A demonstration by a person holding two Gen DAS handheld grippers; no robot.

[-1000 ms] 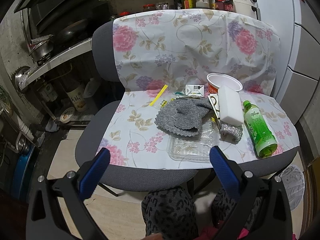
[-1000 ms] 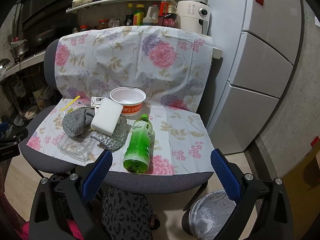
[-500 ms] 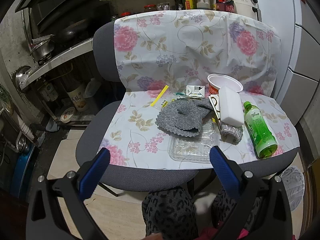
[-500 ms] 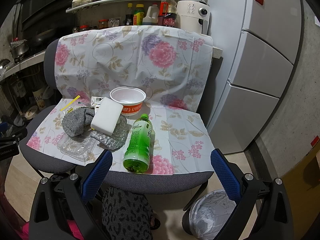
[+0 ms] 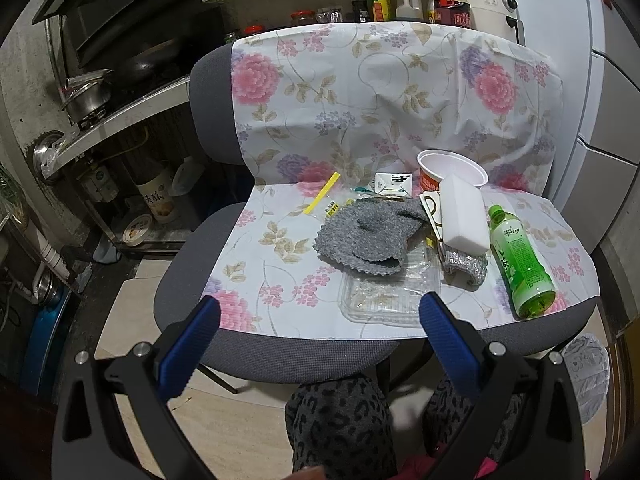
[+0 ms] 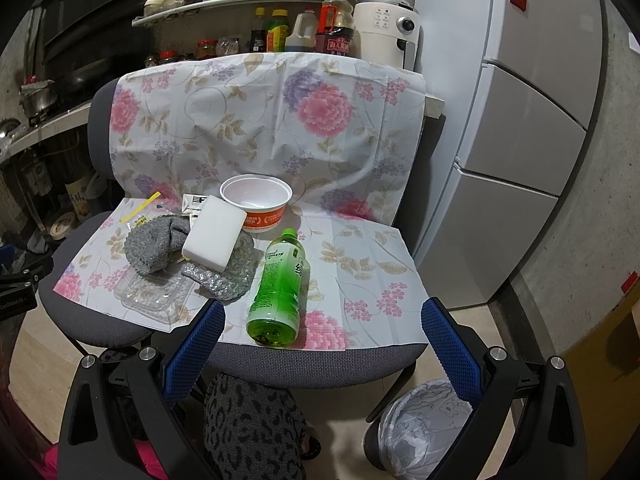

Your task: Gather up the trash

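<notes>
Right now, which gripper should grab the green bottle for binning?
Right gripper, probably: open, with the green bottle lying almost between its fingers and the lined bin below it. Left gripper faces the clear tray.

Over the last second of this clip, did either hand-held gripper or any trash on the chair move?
Almost nothing changed. The left hand-held gripper drifted slightly; the right hand-held gripper held position. Both stay open and empty. The green bottle and other items lie untouched.

The left gripper [image 5: 318,316] has moved a little to the left, so the chair [image 5: 280,354] and the grey cloth [image 5: 366,236] now sit slightly more to the right in its view.
</notes>
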